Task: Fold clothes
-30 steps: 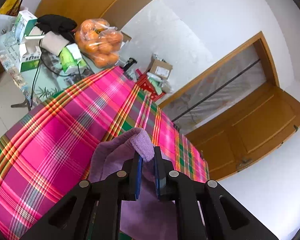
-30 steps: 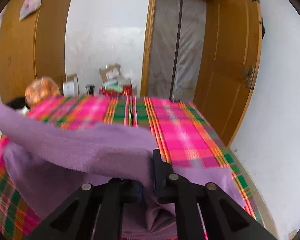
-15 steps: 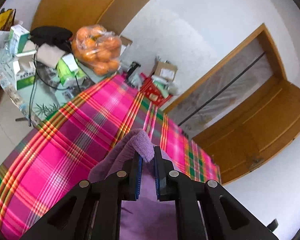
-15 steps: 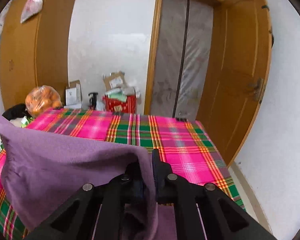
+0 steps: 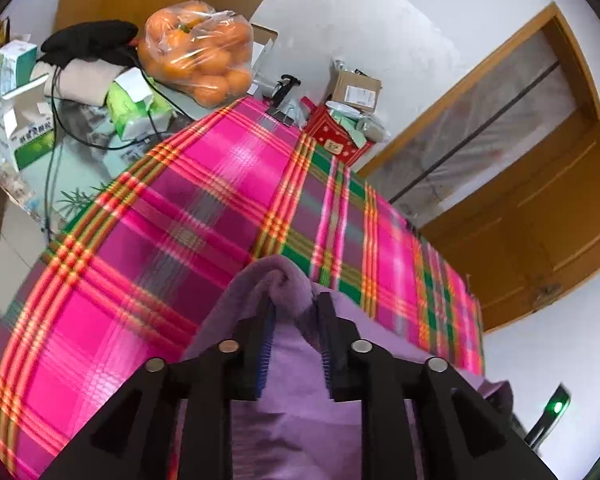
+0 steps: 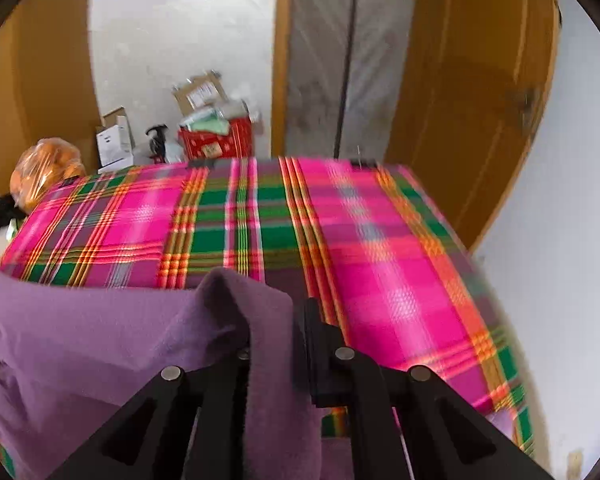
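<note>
Plaid bedspread (image 5: 204,216), wooden door (image 6: 472,92) beyond.

My right view is smeared by motion, so the plaid cloth (image 6: 380,248) blurs. Purple fabric (image 6: 100,340) drapes over my right claw (image 6: 278,320), hiding its left finger. The box (image 5: 32,140) print is too small to read.
</note>
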Tool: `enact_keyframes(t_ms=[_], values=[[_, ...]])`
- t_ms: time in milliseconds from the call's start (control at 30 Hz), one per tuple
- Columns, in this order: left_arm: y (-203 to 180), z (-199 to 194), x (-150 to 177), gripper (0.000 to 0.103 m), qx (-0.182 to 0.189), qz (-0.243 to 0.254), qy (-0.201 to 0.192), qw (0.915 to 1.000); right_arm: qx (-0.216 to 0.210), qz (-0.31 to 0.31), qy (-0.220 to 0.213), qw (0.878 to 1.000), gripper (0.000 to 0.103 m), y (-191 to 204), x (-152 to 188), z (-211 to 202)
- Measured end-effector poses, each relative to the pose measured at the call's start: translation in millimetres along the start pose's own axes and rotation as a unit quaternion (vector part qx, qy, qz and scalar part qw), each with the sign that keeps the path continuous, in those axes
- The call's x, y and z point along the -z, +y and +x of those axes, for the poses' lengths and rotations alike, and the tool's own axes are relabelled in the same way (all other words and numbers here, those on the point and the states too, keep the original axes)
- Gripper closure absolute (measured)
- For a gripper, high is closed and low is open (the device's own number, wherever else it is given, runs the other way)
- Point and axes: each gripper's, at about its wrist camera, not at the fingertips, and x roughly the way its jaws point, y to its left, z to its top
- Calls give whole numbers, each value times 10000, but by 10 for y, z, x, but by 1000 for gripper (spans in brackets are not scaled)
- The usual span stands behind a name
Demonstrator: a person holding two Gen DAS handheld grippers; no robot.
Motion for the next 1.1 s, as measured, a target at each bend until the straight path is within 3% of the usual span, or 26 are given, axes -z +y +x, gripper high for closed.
enact_keyframes(t_ms=[100,267,500,633,667,700,800,900,1100], values=[[177,-164,48,81,-32,-97,34,9999,-108,368,313,9988,87,-103,1,101],[526,-479,203,79,-22,-271,-83,9996,32,162,135,9998,85,-59,68,-117],[848,-417,459,79,261,-512,426,9974,228,-126,-115,9996,83,2,162,-423],[824,-329,565,78,558,-427,622,9956,239,-262,-548,9979,82,52,313,-724],[809,-301,579,66,611,-371,694,9950,237,-295,-668,9970,82,65,355,-804],[797,-274,594,61,663,-339,763,9943,235,-328,-789,9961,82,78,397,-884],[814,-200,648,60,999,-568,964,9887,230,-426,-1148,9922,82,118,522,-1126],[825,-205,689,60,1176,-663,933,9864,-210,-543,-1325,9895,81,220,684,-1275],[769,-124,757,59,1349,-573,1136,9827,-1280,-1295,-949,9787,75,641,1080,-1160]])
